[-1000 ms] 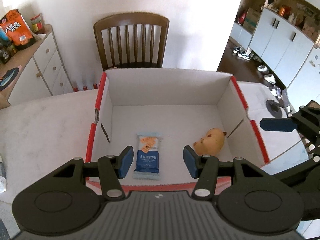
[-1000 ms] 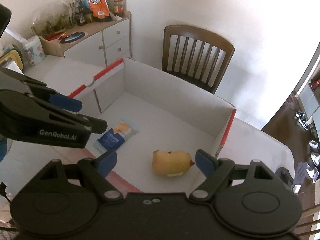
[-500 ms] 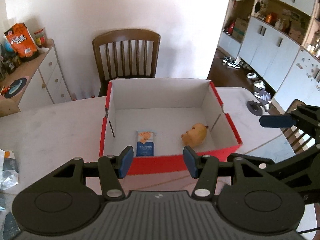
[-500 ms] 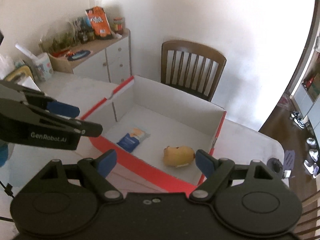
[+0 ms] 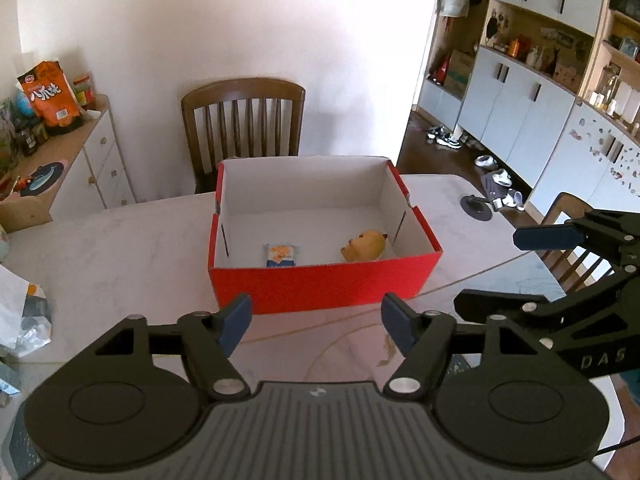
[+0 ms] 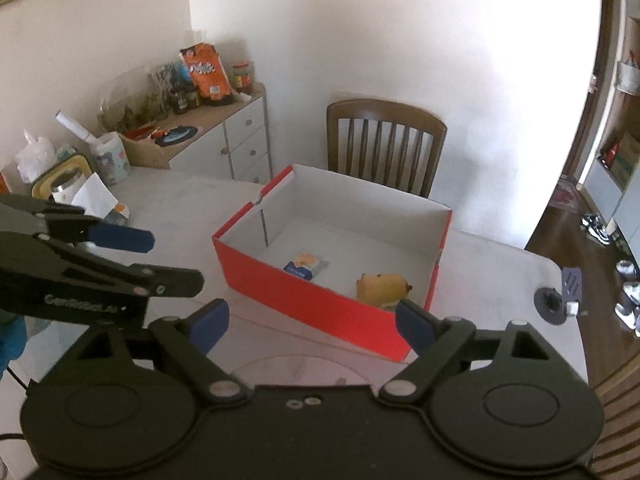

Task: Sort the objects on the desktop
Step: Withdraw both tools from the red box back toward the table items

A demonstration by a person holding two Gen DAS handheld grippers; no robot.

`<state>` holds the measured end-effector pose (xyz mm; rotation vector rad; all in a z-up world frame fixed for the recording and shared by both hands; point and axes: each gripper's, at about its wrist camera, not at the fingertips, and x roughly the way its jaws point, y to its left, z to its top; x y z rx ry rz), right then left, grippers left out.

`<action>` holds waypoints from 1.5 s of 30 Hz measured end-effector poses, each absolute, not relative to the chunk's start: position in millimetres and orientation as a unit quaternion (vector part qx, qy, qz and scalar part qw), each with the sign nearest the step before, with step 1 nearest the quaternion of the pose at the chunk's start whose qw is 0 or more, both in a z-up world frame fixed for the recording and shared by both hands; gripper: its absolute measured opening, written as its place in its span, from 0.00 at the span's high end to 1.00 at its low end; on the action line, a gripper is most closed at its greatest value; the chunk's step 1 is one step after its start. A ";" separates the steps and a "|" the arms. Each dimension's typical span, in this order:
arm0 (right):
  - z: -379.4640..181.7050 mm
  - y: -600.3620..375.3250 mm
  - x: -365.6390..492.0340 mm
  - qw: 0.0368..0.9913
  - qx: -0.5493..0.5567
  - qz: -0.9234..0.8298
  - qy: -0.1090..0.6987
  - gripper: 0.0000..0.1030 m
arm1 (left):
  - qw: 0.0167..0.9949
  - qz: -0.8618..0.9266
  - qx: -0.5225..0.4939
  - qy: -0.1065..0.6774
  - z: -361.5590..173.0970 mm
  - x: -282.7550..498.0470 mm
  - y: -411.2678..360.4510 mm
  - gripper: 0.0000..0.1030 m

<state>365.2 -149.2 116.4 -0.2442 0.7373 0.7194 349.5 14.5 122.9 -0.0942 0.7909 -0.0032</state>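
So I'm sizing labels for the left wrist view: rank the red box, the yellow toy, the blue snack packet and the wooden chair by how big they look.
1. red box
2. wooden chair, farther off, so really larger than it looks
3. yellow toy
4. blue snack packet, partly hidden by the box wall; close to the toy

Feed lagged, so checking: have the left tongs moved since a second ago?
Yes. The left tongs have pulled back and up from over the red box, now short of its near wall, jaws opening, empty.
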 end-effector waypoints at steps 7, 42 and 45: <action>119.8 -163.0 340.5 0.871 -0.092 0.334 0.348 0.10 | 0.925 -0.007 -0.049 0.377 127.8 319.9 13.9 0.23; 76.8 -205.2 204.5 0.896 -0.059 0.268 0.349 0.08 | 0.925 0.003 -0.072 0.372 74.6 148.0 31.0 0.00; 70.6 -206.6 195.3 0.898 -0.065 0.259 0.349 0.08 | 0.923 0.003 -0.072 0.378 67.8 138.0 30.7 0.00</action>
